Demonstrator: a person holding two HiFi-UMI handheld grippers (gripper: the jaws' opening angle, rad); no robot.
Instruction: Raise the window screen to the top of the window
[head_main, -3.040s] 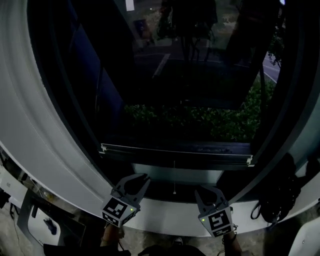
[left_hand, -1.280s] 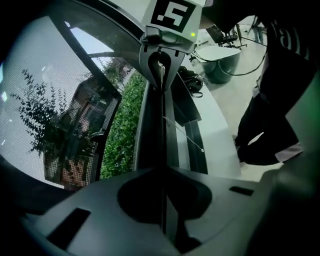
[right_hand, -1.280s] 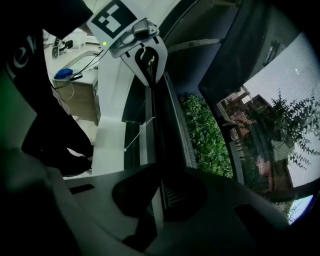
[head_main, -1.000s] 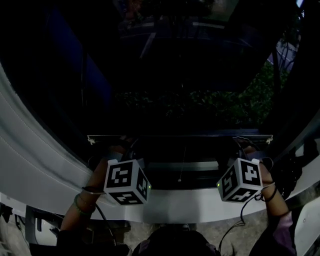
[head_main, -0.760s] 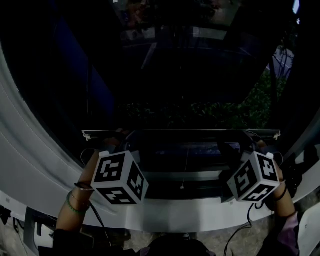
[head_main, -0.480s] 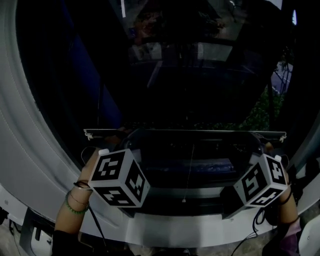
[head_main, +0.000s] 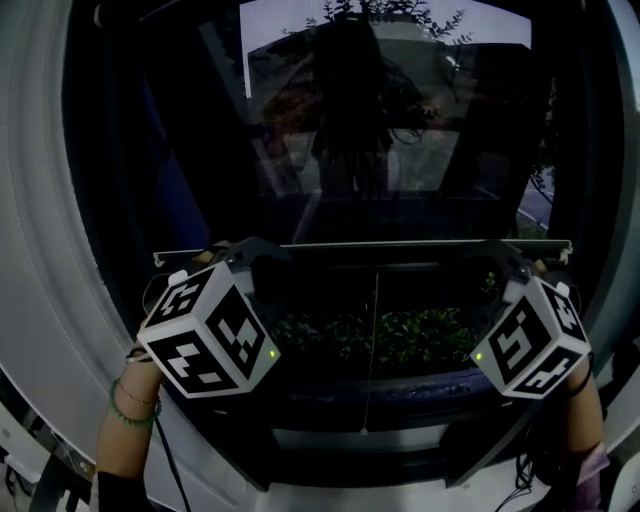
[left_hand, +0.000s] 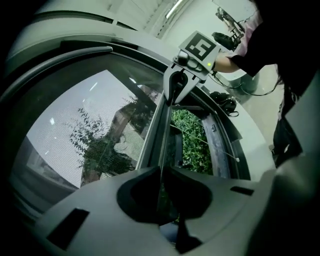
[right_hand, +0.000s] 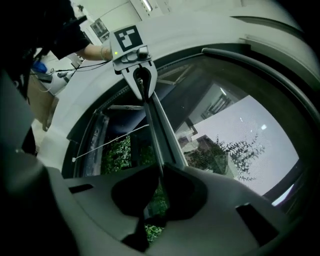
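Note:
The window screen's thin bottom bar runs level across the window, well above the sill. My left gripper is shut on its left end and my right gripper is shut on its right end. In the left gripper view the bar runs from my left gripper up to the right gripper. The dark mesh lies to its left. In the right gripper view the bar leads from my right gripper to the left gripper. A pull cord hangs from the bar's middle.
The grey window frame curves round both sides, and the sill lies below. Green shrubs show through the opening under the bar. A person's reflection shows in the glass above. Cables and a dark bag lie on the ledge.
Both grippers closed on the bar's ends near the sill and have lifted it upward. The opening under the bar has grown and the shrubs now show through it.

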